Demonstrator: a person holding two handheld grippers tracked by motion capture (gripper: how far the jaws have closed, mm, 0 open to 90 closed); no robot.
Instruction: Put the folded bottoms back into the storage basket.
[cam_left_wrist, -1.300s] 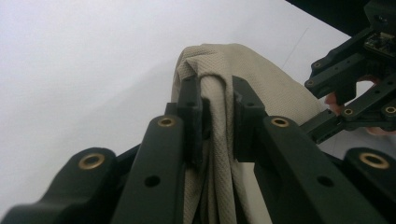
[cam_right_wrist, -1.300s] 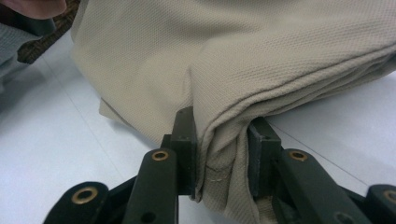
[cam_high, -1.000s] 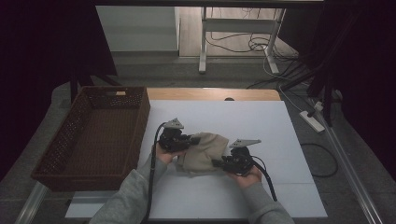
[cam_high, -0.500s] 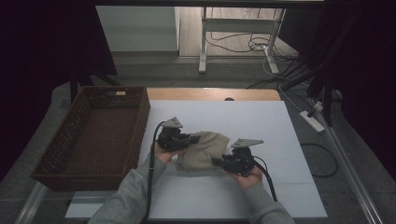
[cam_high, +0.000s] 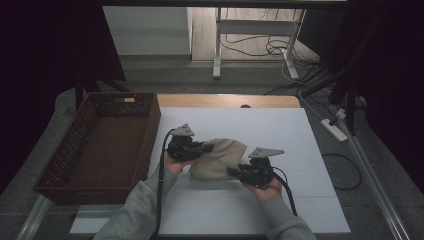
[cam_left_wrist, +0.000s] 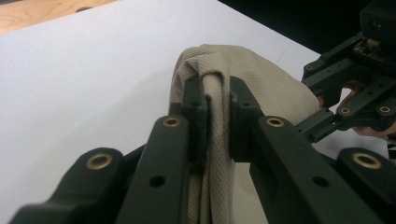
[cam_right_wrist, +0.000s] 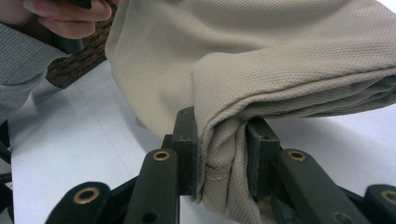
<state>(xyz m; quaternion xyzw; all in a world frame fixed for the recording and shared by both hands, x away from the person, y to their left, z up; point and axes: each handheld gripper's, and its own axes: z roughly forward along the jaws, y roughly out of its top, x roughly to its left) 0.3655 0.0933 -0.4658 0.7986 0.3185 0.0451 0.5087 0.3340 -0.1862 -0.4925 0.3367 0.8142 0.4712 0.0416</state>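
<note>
A beige knit cloth is bunched in a folded bundle over the white table top, stretched between both grippers. My left gripper is shut on the cloth's left edge; in the left gripper view the cloth is pinched between the black jaws of that gripper. My right gripper is shut on the cloth's lower right edge; in the right gripper view a thick fold of the cloth is squeezed in that gripper. The other hand shows at the top left of that view.
A brown wicker basket stands open at the table's left side, close to my left forearm. A bare wooden strip runs along the far table edge. Beyond it are a grey floor, table legs and cables.
</note>
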